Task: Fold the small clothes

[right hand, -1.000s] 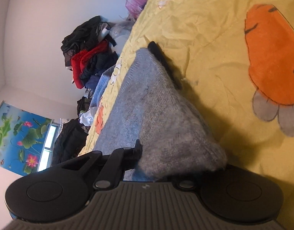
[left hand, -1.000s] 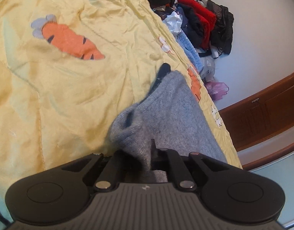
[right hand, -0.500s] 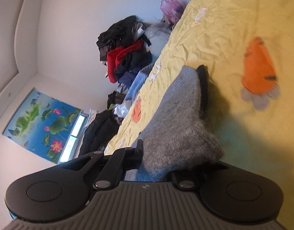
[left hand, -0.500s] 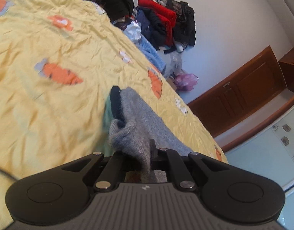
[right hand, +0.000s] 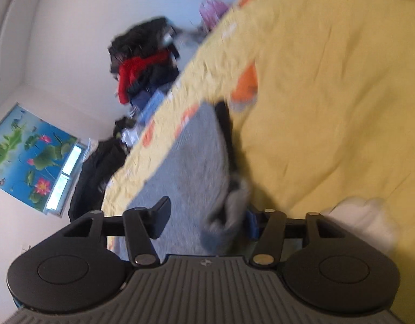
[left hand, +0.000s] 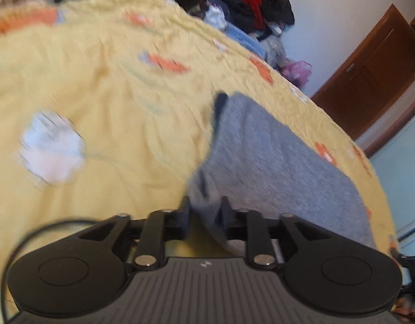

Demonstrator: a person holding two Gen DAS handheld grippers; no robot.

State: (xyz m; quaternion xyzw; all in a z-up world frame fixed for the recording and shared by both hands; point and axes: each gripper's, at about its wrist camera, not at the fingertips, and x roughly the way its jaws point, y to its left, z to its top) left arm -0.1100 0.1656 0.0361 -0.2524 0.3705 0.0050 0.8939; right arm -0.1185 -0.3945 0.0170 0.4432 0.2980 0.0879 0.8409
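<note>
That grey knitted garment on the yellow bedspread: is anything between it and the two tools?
Nothing visible. The grey knitted garment lies on the yellow carrot-print bedspread, its near edge between the open fingers of the left tool and right tool, whose jaws have just been opening.

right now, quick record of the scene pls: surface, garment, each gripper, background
surface: yellow bedspread with carrot prints
garment: grey knit garment, lying on the bedspread, dark trim at far edge
left gripper: jaws just opened, grey corner loose between them
right gripper: jaws just opened wide, grey corner by one finger
background: clothes pile against the wall
</note>
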